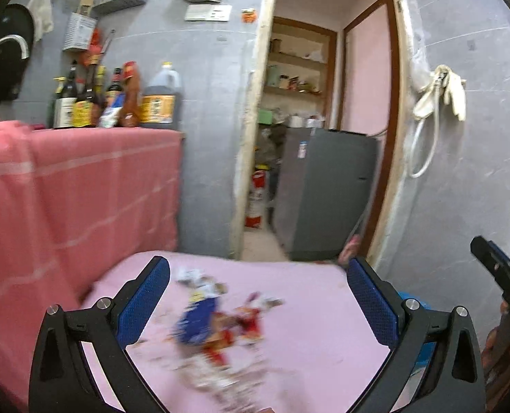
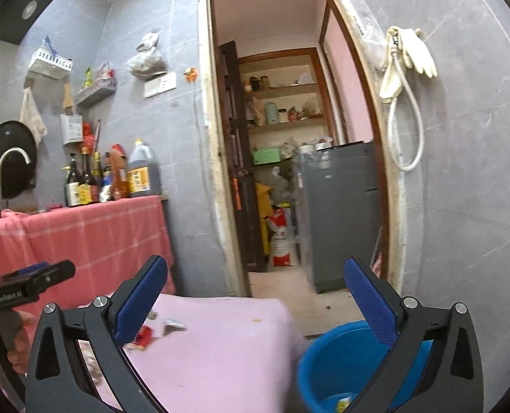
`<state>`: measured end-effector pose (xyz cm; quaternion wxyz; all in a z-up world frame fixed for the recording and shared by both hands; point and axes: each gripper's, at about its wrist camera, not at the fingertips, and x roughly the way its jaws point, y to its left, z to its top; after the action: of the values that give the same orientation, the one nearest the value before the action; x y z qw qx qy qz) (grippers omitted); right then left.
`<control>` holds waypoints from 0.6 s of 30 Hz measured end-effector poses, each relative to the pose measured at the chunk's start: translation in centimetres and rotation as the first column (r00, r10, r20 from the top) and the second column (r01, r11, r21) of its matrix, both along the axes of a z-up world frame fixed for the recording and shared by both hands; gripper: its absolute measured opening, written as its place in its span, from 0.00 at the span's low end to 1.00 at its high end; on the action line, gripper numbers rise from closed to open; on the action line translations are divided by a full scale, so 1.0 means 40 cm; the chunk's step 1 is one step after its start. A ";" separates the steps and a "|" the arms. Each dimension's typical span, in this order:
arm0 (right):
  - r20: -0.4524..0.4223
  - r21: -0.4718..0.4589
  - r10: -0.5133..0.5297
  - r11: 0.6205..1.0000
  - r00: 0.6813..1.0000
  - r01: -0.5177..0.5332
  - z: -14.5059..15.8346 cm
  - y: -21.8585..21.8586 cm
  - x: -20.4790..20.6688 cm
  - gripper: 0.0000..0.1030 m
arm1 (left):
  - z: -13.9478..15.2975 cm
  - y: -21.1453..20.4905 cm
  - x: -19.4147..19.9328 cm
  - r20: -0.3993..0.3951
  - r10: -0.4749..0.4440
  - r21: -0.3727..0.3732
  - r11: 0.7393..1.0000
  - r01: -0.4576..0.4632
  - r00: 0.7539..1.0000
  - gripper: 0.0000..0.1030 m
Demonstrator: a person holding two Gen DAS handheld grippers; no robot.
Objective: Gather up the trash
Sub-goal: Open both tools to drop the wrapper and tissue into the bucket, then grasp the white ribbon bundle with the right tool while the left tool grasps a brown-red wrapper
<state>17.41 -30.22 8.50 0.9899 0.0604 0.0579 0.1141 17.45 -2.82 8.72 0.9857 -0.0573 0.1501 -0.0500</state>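
Item: left hand-held gripper (image 1: pixel 258 277) — I see its jaws wide, nothing between the pads. Item: right hand-held gripper (image 2: pixel 256 275) — likewise wide and empty. Item: trash (image 1: pixel 220 320) — blurred wrappers, blue, red and white, scattered on the pink bench (image 1: pixel 306 309) near me. Item: blue bucket (image 2: pixel 337 361) — on the floor just right of the bench, with a scrap inside.

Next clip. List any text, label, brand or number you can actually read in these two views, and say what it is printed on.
"GenRobot.AI", roughly as it reads: on the black body of the left gripper, at the left edge of the right wrist view.
Labels on the bottles and the big jug: too small to read.
Red and white sack in the doorway: print blurred.
Wrappers on the pink surface: motion-blurred, unreadable.
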 end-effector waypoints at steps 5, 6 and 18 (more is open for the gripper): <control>-0.029 0.009 0.058 0.998 0.998 -0.058 -0.026 0.078 0.015 1.00 | -0.060 0.070 -0.038 -0.042 0.039 0.006 0.999 -0.039 0.998 0.98; -0.044 0.005 0.071 0.998 0.997 -0.070 -0.034 0.095 0.022 1.00 | -0.073 0.083 -0.047 -0.056 0.043 0.007 0.999 -0.043 0.998 0.98; -0.231 -0.029 0.227 0.970 0.946 -0.239 -0.136 0.209 0.036 1.00 | -0.196 0.170 -0.064 -0.237 0.081 0.027 0.997 -0.077 0.968 0.98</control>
<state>18.84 -21.85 3.05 0.9578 0.0377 0.1800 0.2209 14.88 3.99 0.88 0.9623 -0.0602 0.2653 -0.0020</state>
